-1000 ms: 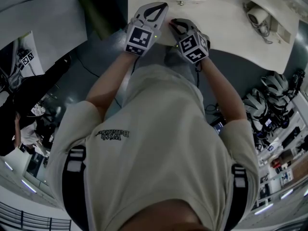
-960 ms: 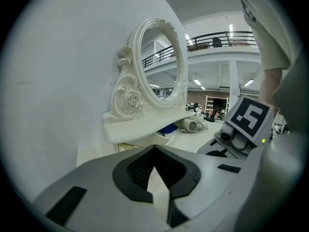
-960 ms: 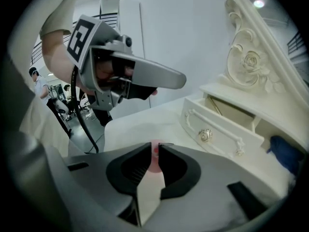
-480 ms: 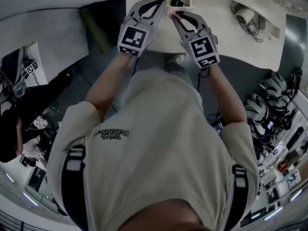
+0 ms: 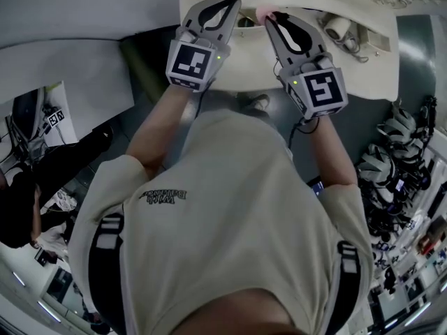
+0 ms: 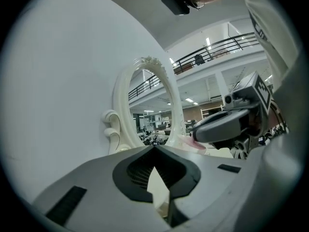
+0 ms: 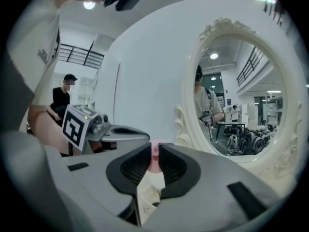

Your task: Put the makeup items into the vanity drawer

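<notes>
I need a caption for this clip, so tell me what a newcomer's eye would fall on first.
First come the two grey grippers with black-and-white marker cubes, held side by side over the white vanity top. The left gripper is shut and empty, and the right gripper pinches a small pink item at its tips. Next is the ornate white oval mirror standing ahead of them, seen in both gripper views.
</notes>
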Available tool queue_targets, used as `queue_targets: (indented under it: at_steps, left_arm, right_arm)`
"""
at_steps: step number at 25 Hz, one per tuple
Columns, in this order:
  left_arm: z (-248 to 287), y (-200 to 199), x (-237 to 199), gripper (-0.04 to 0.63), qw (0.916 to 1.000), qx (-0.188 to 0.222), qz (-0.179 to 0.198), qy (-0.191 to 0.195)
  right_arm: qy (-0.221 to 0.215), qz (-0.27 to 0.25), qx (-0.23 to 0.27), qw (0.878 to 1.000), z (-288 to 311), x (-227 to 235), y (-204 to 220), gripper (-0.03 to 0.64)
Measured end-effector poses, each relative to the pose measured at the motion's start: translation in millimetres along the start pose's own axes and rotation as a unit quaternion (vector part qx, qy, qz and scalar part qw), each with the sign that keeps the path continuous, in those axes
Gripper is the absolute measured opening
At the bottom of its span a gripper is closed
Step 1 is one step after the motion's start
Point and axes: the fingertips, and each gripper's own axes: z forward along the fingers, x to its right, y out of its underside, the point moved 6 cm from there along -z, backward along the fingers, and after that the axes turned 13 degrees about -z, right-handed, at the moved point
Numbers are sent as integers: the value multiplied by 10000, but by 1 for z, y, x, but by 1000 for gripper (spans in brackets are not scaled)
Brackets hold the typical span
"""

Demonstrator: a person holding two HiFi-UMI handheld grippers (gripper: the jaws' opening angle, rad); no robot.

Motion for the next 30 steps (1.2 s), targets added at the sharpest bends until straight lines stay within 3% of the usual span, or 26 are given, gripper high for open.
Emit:
queue_targets:
  at_steps: [7, 13, 21, 30]
  left_arm:
    - [-14, -60, 29, 14, 9988, 427, 93, 232]
    - [-33, -95, 52, 14, 9962, 755, 139, 403]
    - [-42, -96, 69, 14, 9961, 740, 228, 431]
    - [-49, -94, 72, 14, 9966, 738, 70, 356]
  right_arm:
    - [608, 94, 667, 9959, -55, 17, -58, 52]
    - [941, 98, 938, 9911, -92, 14, -76, 52]
    - [1151, 100, 1070, 9875, -120, 11, -79, 52]
    - [1010, 167, 1016, 9895, -122, 3, -75, 52]
